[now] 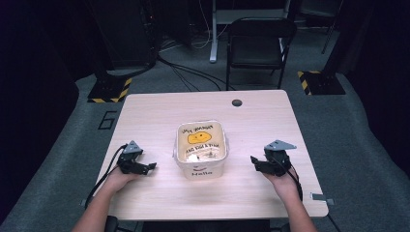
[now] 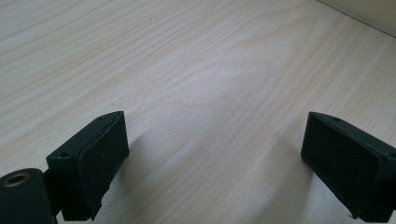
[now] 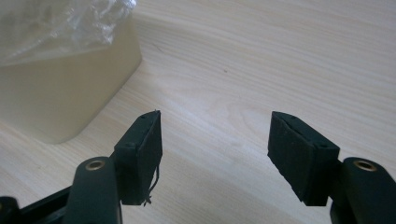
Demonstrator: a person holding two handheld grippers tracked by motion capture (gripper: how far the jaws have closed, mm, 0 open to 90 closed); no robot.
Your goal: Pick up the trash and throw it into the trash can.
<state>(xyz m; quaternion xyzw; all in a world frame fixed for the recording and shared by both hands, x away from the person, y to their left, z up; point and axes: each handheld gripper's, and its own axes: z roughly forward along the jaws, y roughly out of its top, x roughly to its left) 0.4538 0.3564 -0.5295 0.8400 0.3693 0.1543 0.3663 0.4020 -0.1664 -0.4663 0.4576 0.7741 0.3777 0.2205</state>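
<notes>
L gripper [image 1: 151, 166] & R gripper [image 1: 253, 159] agape; tub [image 1: 200, 147] contents unclear.

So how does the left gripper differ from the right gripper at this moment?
The left gripper sits at the left of the white tub, the right gripper at its right. The left gripper view has bare table ahead and a sliver of the tub in the top corner; the right gripper view has the tub's wall and plastic wrap close by. Both are open, hold nothing, and sit low over the table.
</notes>
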